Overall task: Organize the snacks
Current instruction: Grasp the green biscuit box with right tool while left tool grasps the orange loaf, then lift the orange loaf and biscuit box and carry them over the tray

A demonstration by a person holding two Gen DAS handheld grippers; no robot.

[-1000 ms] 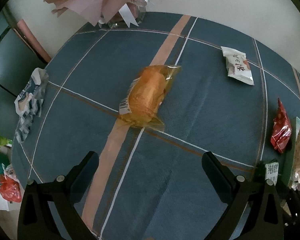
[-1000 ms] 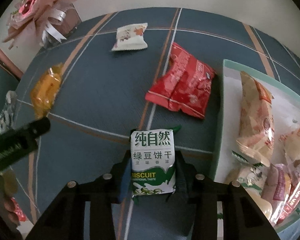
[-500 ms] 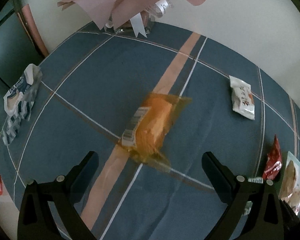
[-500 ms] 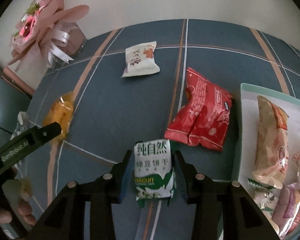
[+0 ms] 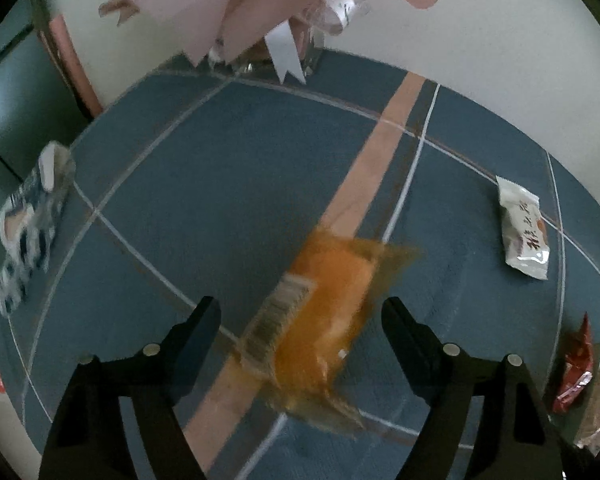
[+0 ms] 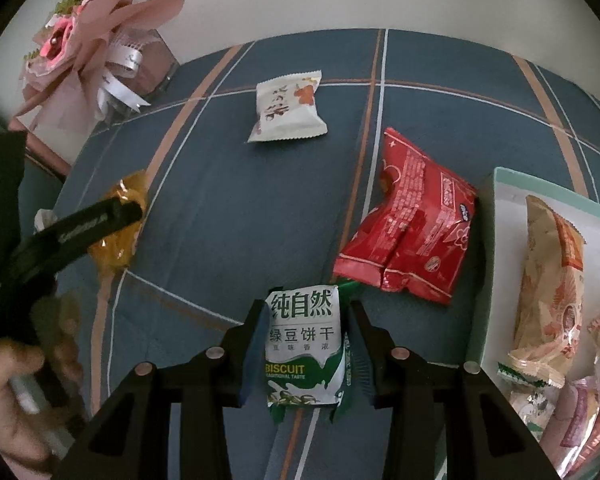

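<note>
An orange snack packet [image 5: 324, 320] lies on the blue checked tablecloth [image 5: 228, 184], blurred in the left wrist view. My left gripper [image 5: 300, 312] straddles it and its jaws are closing, with a little gap still showing on each side. In the right wrist view the same orange packet [image 6: 120, 240] lies under one of the left fingers [image 6: 100, 220]. My right gripper [image 6: 304, 320] is shut on a green and white biscuit packet [image 6: 304, 344], held upright above the cloth.
A pale tray [image 6: 485, 280] with several snack packets stands at the right. A red packet [image 6: 412, 232] and a white packet [image 6: 288, 108] lie on the cloth. A pink bouquet [image 6: 80, 40] stands at the back left, a blue-white packet [image 5: 28, 232] at the left edge. A hand [image 6: 16, 392] grips the left tool.
The left gripper has moved in over the orange packet and its jaws have narrowed around it. The right gripper keeps the biscuit packet and has drifted slightly away from the tray.
</note>
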